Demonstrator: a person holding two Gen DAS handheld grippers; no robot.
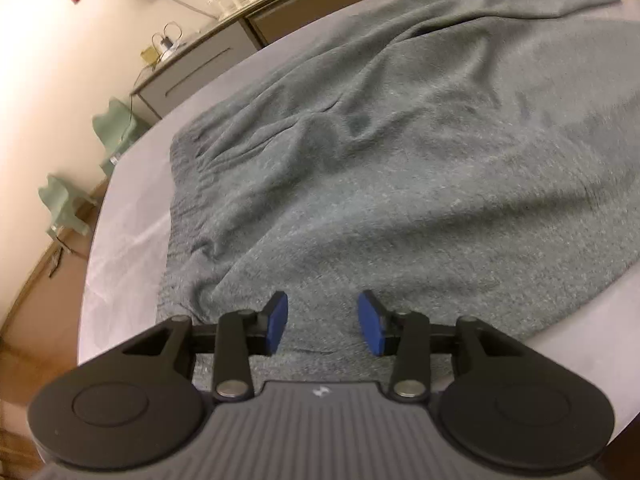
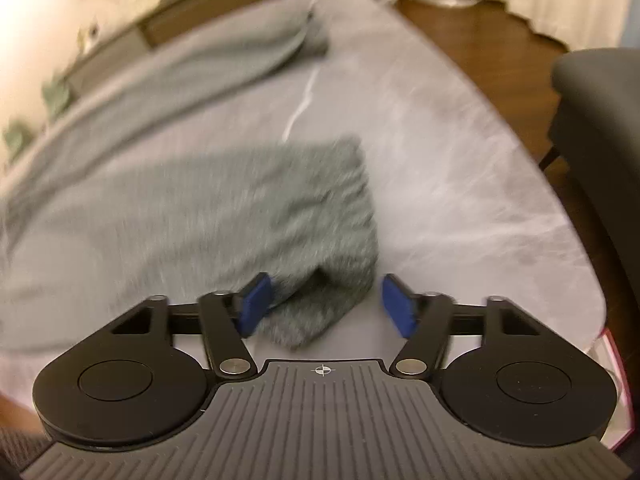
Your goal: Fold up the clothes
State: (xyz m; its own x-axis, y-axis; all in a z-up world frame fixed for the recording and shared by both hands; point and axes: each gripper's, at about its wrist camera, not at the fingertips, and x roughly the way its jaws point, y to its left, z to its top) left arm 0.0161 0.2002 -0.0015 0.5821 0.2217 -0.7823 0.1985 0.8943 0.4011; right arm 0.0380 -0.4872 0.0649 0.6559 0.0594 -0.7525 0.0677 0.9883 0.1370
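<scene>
The right gripper (image 2: 324, 304) stands wide over a cuff (image 2: 320, 296), the sleeve running far-left from it. The left gripper (image 1: 322, 330), also wide, hovers above the sweater (image 1: 400, 140) hem, holding nothing

The left gripper (image 1: 322, 323) has its jaws spread apart, blue pads (image 1: 278, 322) facing each other, nothing between them. The right gripper (image 2: 327, 305) is also spread, wider, its blue pads (image 2: 255, 305) apart and gripping nothing. Both point forward and downward.
</scene>
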